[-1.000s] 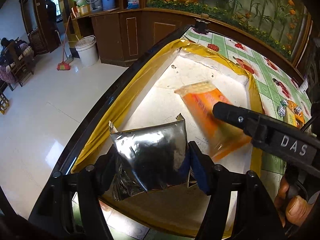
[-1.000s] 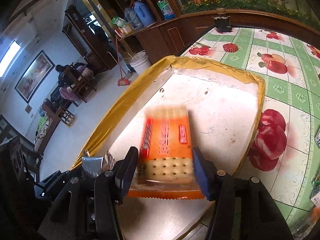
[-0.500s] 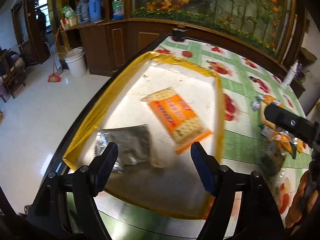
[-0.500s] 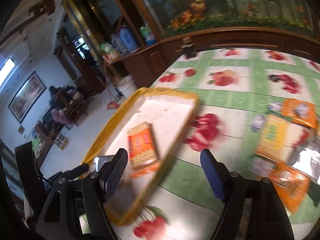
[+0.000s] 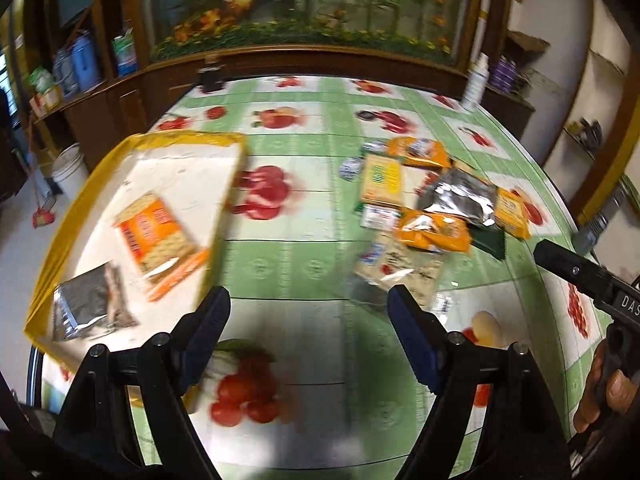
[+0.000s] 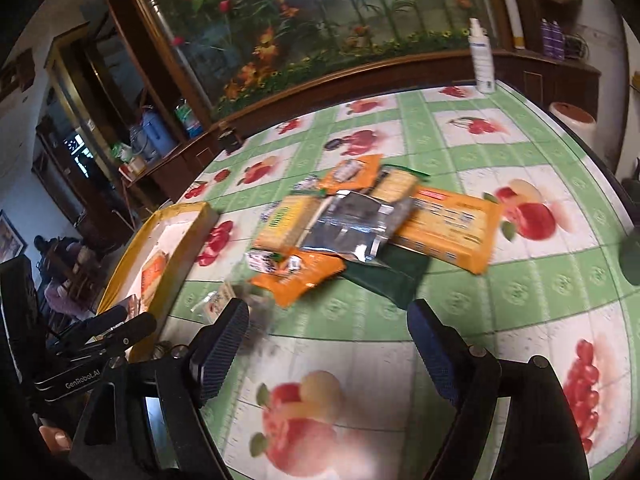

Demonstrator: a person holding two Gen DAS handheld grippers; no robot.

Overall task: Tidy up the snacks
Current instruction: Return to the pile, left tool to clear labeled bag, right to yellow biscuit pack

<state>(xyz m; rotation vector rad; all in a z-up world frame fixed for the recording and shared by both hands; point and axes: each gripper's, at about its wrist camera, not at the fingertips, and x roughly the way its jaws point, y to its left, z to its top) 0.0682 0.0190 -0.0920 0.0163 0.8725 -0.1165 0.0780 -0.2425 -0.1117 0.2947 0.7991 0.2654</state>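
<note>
Left tongs [image 5: 306,328]: apart, just widened, empty; right tongs [image 6: 328,344]: likewise; yellow-rimmed tray [image 5: 76,208]: orange cracker pack [image 5: 156,236], silver pouch [image 5: 86,312]; table [image 5: 304,256]: loose snack pile [image 6: 360,224].

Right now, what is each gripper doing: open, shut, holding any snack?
Left gripper: open, jaws just widened, nothing between them, only the green fruit-print tablecloth beyond.
Right gripper: open, jaws just widened, empty.

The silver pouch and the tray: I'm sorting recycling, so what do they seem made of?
Silver pouch: likely metallised foil film, glossy and crinkled, with bright glints. Tray: unclear, perhaps board or foam; matte white floor, rim wrapped in shiny yellow tape.
</note>
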